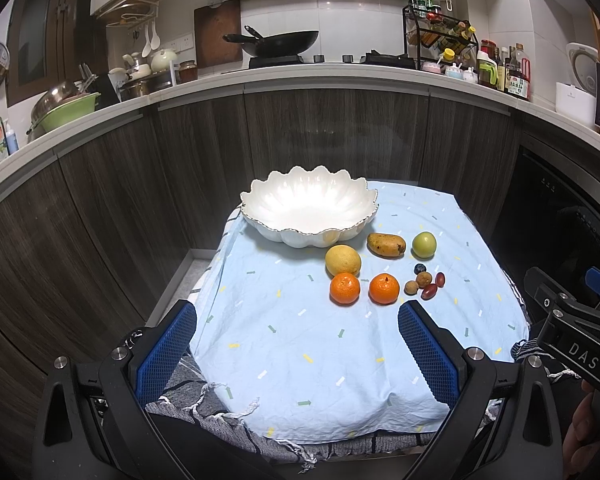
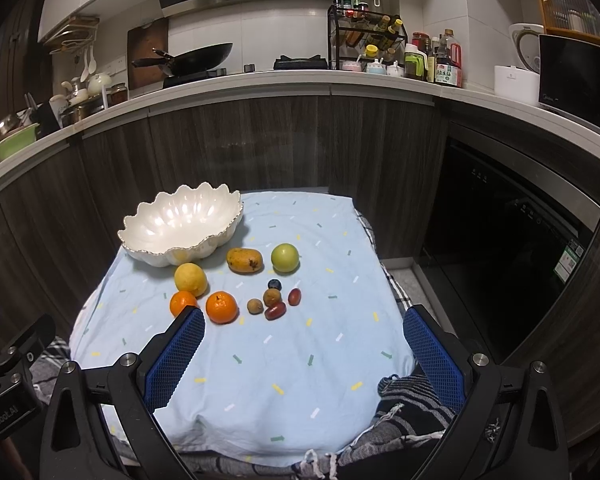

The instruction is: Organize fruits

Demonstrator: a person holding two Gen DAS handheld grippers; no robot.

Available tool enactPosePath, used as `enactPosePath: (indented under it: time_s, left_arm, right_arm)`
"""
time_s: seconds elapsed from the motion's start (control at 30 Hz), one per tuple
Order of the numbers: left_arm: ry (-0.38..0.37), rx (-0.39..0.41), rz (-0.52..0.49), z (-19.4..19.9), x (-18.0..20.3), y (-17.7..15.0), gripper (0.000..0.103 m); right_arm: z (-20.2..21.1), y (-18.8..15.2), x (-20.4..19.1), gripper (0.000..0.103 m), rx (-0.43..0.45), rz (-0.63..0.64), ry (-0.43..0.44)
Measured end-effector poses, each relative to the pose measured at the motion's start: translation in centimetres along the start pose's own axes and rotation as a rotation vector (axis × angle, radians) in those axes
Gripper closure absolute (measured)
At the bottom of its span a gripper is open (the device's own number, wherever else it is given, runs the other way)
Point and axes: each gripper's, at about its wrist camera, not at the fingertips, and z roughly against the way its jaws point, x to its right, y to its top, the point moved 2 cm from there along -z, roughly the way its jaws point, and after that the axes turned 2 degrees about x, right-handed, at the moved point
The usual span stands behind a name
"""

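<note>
A white scalloped bowl [image 1: 308, 208] [image 2: 180, 220] stands empty at the back left of a light blue cloth [image 1: 300, 360] [image 2: 300, 360]. In front of it lie a lemon [image 1: 342, 260] [image 2: 190, 279], two mandarins [image 1: 344, 288] [image 1: 384, 289] [image 2: 221, 307], a mango [image 1: 386, 244] [image 2: 245, 260], a green apple [image 1: 424, 244] [image 2: 285, 257], a blueberry [image 1: 420, 268] [image 2: 275, 284] and several small brown and red fruits [image 1: 424, 286] [image 2: 274, 304]. My left gripper [image 1: 298, 312] is open and empty, hovering near the cloth's front. My right gripper [image 2: 304, 316] is open and empty, also near the front.
The cloth covers a small raised table with a striped towel [image 2: 404, 408] under it. Dark cabinet fronts [image 1: 340, 132] close the space behind. A dishwasher [image 2: 500, 240] stands at the right. The counter above holds a wok [image 1: 276, 42], bottles and pots.
</note>
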Motion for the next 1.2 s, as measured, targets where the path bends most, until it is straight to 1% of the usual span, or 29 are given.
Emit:
enactPosePath:
  time_s: [1.0,1.2]
  left_arm:
    - [0.0,0.0,-0.006,-0.01,0.06,-0.04,0.0]
    - [0.002,-0.008,-0.014,-0.33,-0.07,0.18,0.0]
  right_arm:
    - [-0.02,-0.01,0.06,0.002,0.002,-0.007,-0.001]
    - [-0.52,0.04,0.26,0.002,-0.016,-0.018,0.0]
